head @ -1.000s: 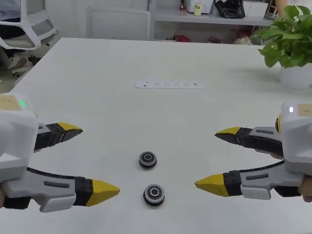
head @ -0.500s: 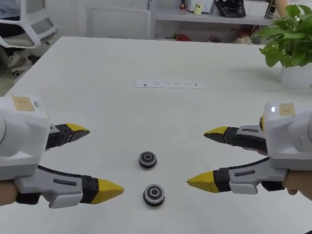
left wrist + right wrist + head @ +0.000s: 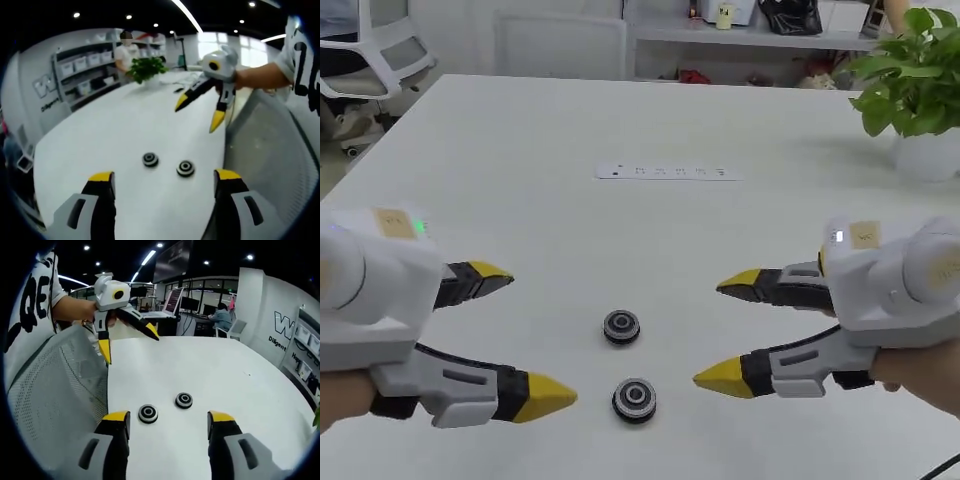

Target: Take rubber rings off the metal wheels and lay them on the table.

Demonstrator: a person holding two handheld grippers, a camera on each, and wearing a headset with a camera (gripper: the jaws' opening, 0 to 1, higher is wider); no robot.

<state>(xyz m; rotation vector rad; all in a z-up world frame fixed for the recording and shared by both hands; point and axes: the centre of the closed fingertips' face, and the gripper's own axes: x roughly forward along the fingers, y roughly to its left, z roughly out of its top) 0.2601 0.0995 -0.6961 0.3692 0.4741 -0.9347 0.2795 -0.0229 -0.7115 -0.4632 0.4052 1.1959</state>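
Observation:
Two small metal wheels with black rubber rings lie flat on the white table (image 3: 520,140): the far wheel (image 3: 622,328) (image 3: 150,159) (image 3: 184,400) and the near wheel (image 3: 635,399) (image 3: 185,168) (image 3: 148,413). My left gripper (image 3: 535,336) (image 3: 164,175) (image 3: 130,348) hovers left of them, open, with nothing between its yellow tips. Facing it from the right side of the wheels is my right gripper (image 3: 715,332) (image 3: 169,416) (image 3: 197,117), open too and holding nothing. Neither gripper touches a wheel.
A flat white power strip (image 3: 668,173) lies further back at the table's middle. A potted green plant (image 3: 912,90) stands at the back right. White chairs (image 3: 390,50) and a shelf stand beyond the far edge.
Both grippers have drifted inward toward the wheels, the left one to the right and the right one to the left. The wheels have stayed put.

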